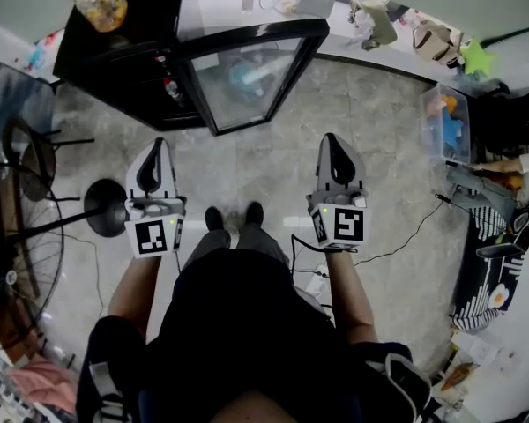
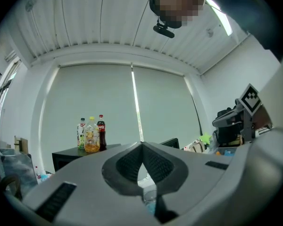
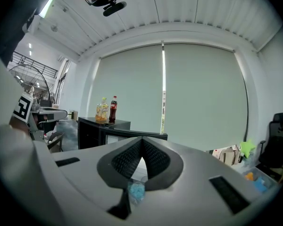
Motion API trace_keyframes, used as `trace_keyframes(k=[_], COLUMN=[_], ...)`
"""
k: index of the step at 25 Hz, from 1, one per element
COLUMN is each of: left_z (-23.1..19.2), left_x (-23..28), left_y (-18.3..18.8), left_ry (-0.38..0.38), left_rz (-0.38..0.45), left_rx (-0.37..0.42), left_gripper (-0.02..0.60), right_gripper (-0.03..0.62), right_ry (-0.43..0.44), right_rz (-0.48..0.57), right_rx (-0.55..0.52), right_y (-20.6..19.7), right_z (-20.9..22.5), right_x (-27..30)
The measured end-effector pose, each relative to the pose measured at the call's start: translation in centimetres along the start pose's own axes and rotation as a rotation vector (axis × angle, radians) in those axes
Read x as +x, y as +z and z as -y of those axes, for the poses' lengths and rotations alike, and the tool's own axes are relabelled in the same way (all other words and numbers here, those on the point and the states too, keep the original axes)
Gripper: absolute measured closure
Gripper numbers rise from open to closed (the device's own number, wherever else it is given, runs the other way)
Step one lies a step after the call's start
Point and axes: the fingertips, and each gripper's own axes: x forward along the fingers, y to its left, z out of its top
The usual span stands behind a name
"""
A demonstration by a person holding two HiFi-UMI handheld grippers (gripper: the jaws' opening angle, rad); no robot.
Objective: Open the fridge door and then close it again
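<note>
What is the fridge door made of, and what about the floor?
The fridge door looks like a clear glass pane in a glossy black frame, maybe plastic or metal: you can see things through it. The floor looks like grey stone or ceramic tile: mottled and slightly shiny.

Bare floor [image 1: 273, 179] lies free up to the open fridge door [image 1: 247, 77]; a fan stand [image 1: 106, 206] crowds the left.

My head camera looks steeply down at floor [image 1: 273, 179] and fridge [image 1: 132, 60]; my 2 gripper cameras sit close behind their jaws, facing roughly level — all 3 share that fridge, bottles [image 2: 92, 134] on top.
</note>
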Motion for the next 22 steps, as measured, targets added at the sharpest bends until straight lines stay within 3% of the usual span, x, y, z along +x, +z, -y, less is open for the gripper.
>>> trace_keyframes(k=[4,7,12,22], left_z=[0.2,0.2,0.2,0.7], left_x=[0.0,0.2,0.6,0.4], left_y=[-0.1,-0.3,-0.6,-1.0], left_ry=[-0.004,-0.009,-0.011,-0.005], left_rz=[-0.009,-0.016,-0.029,-0.056], left_rx=[0.009,0.016,0.024,0.041], left_gripper=[0.558,0.558,0.558,0.558], right_gripper=[0.57,0.466,0.388,0.361], right_ry=[0.016,0.036,0.075,0.16], right_rz=[0.059,0.057,0.032,0.073], right_rx=[0.012,0.024,0.004,-0.009], right_y=[0.5,0.4,0.3,-0.2], right_z=[0.7,1.4,2.0,4.6], right_x=[0.8,1.8,3.4,7.2])
